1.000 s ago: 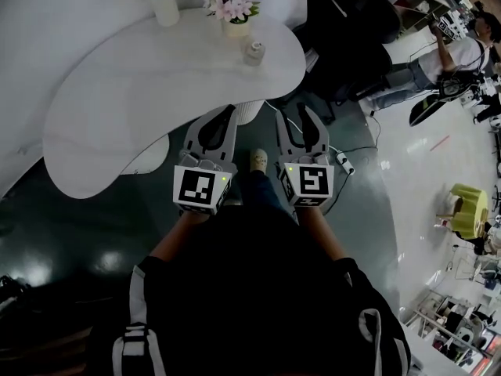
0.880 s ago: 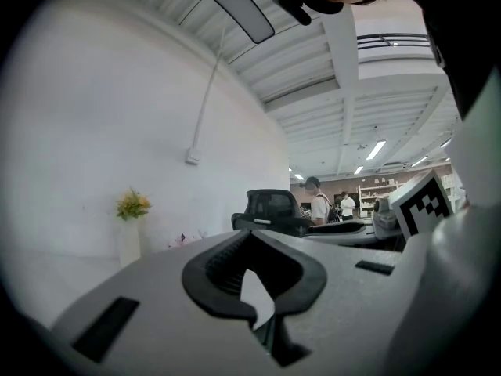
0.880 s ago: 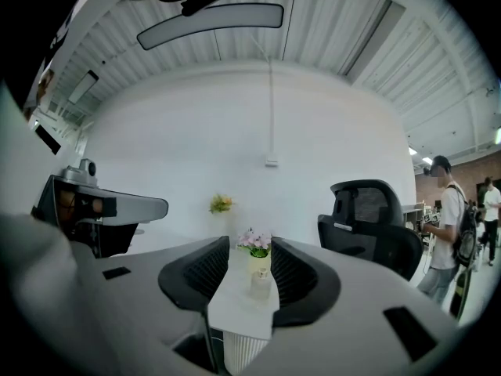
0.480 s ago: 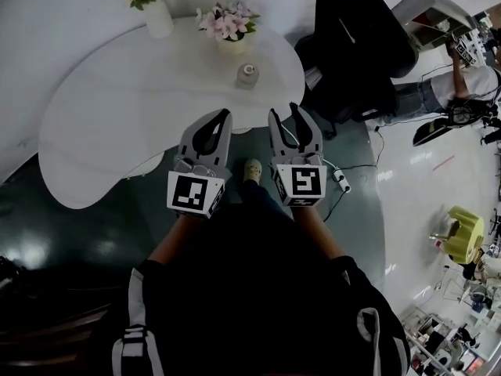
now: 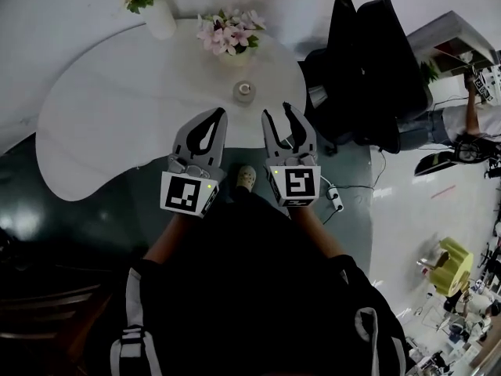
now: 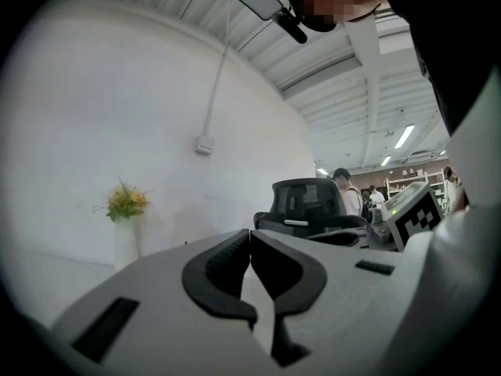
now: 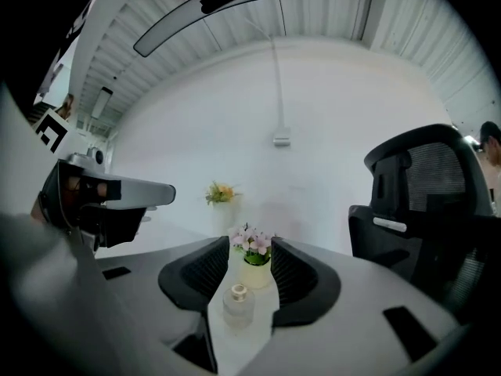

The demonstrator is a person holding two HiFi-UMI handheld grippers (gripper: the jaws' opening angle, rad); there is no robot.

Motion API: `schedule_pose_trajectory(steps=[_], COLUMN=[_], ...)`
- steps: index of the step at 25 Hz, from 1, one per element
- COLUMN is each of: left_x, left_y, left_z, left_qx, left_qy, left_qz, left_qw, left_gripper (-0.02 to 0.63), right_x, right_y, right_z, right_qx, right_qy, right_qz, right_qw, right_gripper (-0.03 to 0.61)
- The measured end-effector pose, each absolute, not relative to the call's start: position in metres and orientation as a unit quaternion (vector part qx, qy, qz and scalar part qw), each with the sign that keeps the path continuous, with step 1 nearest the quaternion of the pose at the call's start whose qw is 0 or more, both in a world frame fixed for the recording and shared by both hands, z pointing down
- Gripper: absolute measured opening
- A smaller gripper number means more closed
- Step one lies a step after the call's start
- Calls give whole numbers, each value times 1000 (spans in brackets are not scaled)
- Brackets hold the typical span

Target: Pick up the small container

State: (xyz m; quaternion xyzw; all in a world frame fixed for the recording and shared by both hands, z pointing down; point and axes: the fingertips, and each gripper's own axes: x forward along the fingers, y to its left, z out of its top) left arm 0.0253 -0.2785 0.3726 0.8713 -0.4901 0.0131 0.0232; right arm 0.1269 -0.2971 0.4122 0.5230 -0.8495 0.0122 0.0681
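We are standing at the table [image 5: 102, 108], holding the right gripper [image 5: 277, 113] with jaws spread and empty, the left gripper [image 5: 217, 116] with jaws pressed together; the container [image 5: 244, 91] is sitting on the table near the right gripper, at its eleven o'clock.

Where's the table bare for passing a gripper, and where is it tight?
Bare: the table's whole left and middle, from the yellow flower vase to the near edge. Crowded: the right end, where the small container stands just nearer than the pink flowers, with the black chair beside that edge.
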Motion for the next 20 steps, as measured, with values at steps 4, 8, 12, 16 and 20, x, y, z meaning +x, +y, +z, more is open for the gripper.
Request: schedule_pose_trajectory(steps=[4,8,12,16,20], left_x=[27,27,25,25,26], left_y=[-293,-305,-316,-327,-337], left_z=[383,388,401,415,429], left_qx=[864,864,862,864,868], left_qy=[-501,-501,-500,-494,-482], left_qz=[37,45,61,68,79], left_qw=[37,39,57,74,84], left_gripper=[9,9,9,9,9], right_x=[125,118,111,105,99], right_y=[-316,-329,-341,-348,-353], right_z=[423,436,450,464,480], right_qx=[507,492,482,477,472], right_qy=[-859,-867,-871,-873,-874], right_qz=[20,28,35,47,58], right_qw=[70,79,87,94,102], right_gripper=[184,190,198,202,212])
